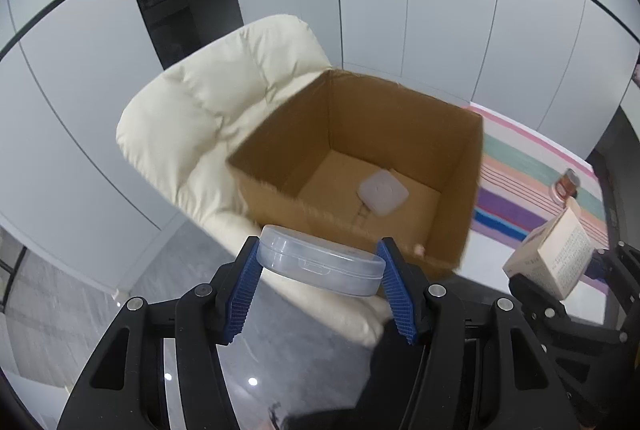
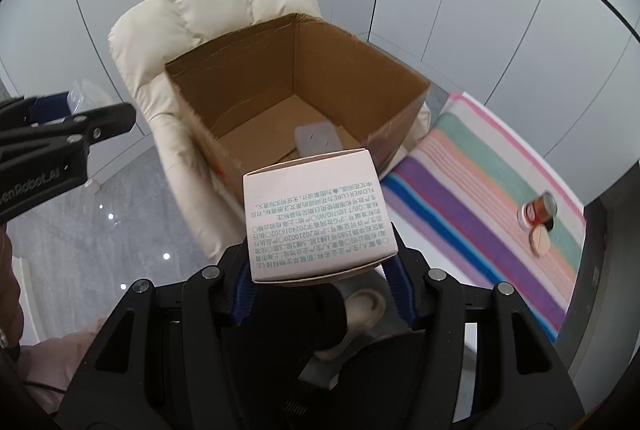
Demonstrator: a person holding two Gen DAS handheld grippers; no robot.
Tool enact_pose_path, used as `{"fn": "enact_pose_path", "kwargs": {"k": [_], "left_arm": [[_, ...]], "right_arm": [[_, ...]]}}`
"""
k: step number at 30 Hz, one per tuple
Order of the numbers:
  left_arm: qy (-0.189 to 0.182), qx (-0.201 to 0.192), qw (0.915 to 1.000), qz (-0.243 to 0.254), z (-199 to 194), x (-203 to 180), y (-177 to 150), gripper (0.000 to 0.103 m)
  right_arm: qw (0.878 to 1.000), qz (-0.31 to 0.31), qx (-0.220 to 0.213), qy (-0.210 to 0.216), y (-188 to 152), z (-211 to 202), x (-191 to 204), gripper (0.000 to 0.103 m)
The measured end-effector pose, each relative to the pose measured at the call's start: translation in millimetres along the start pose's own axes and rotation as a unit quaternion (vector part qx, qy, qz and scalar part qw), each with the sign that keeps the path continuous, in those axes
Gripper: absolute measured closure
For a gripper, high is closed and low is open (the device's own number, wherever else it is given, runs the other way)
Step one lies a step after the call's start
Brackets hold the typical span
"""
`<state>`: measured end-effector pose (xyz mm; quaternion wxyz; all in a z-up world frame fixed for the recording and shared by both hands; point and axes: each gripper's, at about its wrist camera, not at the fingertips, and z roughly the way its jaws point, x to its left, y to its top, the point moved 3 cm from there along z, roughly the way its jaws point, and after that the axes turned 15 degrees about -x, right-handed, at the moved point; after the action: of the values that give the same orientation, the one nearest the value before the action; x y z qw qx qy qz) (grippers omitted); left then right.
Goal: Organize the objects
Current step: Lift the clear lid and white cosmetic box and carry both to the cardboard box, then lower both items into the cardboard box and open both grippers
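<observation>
An office-like room with a domestic touch: tall pale wall panels (image 1: pixel 440 2) with dark seams, a glossy grey floor (image 2: pixel 80 230), a cream padded armchair (image 1: pixel 208 110) bearing an open cardboard box (image 1: pixel 400 118), and a striped cloth (image 2: pixel 480 190) alongside.

A soft cream chair (image 2: pixel 208 14) holds a big brown cardboard box (image 2: pixel 248 86) on its seat. The box is open at the top. A small white square thing (image 1: pixel 383 191) lies flat on the box's floor. Beside the chair is a striped cloth (image 2: pixel 480 190). A little jar (image 2: pixel 538 212) and a round lid (image 2: pixel 538 242) lie on it, close together.
</observation>
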<state>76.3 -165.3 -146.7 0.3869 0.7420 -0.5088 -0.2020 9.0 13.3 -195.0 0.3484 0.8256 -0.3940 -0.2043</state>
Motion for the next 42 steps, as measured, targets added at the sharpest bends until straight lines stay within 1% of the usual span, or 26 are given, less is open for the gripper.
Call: {"fn": "enact_pose_path", "kwargs": {"k": [4,6,7,10,11,15,17,18,19,20,21,22,24,29,33,36,42], "left_arm": [[-0.005,0.013,0.9999,-0.005,36,-3,17,0.043],[0.005,0.016,0.9999,-0.003,58,-4,25,0.043],[0.002,0.017,0.9998,-0.012,68,-4,28,0.043],[0.003,0.036,0.9991,-0.024,99,-3,35,0.043],[0.008,0.04,0.9989,-0.022,112,-3,37,0.043],[0.015,0.056,0.9979,-0.03,143,2,42,0.043],[0.007,0.057,0.9977,-0.037,152,4,45,0.042],[0.001,0.055,0.9977,-0.04,154,5,46,0.035],[-0.003,0.054,0.9976,-0.044,156,6,48,0.029],[-0.005,0.051,0.9976,-0.047,157,7,49,0.012],[-0.005,0.046,0.9978,-0.048,157,8,52,0.0],[-0.003,0.04,0.9981,-0.047,156,9,53,0.0],[-0.004,0.034,0.9987,-0.039,155,8,54,0.0],[-0.007,0.047,0.9984,-0.031,161,6,51,0.0],[-0.008,0.051,0.998,-0.036,161,9,50,0.0],[-0.012,0.05,0.9979,-0.039,160,10,51,0.0],[-0.007,0.039,0.9988,-0.029,153,7,52,0.0]], "right_arm": [[1.0,-0.008,-0.003,-0.009,18,27,-7,0.045],[1.0,-0.007,-0.003,-0.006,26,40,-4,0.045],[1.0,-0.005,-0.004,-0.005,30,45,-3,0.045],[1.0,0.013,-0.005,0.008,42,62,0,0.045],[1.0,0.017,-0.004,0.01,45,67,1,0.045],[1.0,0.021,-0.004,0.017,60,93,7,0.045],[1.0,0.02,-0.006,0.021,66,104,6,0.044],[0.999,0.019,-0.007,0.028,68,110,7,0.043],[0.999,0.019,-0.007,0.036,70,114,8,0.039],[0.999,0.022,-0.005,0.04,72,117,8,0.02],[0.999,0.026,-0.005,0.042,73,119,8,0.003],[0.999,0.031,-0.008,0.044,74,120,6,0.0],[0.998,0.041,-0.016,0.05,75,120,4,0.0],[0.997,0.065,-0.005,0.044,71,129,-8,0.0],[0.995,0.092,0.006,0.045,67,133,-19,0.0],[0.994,0.097,0.008,0.04,65,133,-22,0.0],[0.995,0.095,0.005,0.037,66,126,-23,0.0]]}}
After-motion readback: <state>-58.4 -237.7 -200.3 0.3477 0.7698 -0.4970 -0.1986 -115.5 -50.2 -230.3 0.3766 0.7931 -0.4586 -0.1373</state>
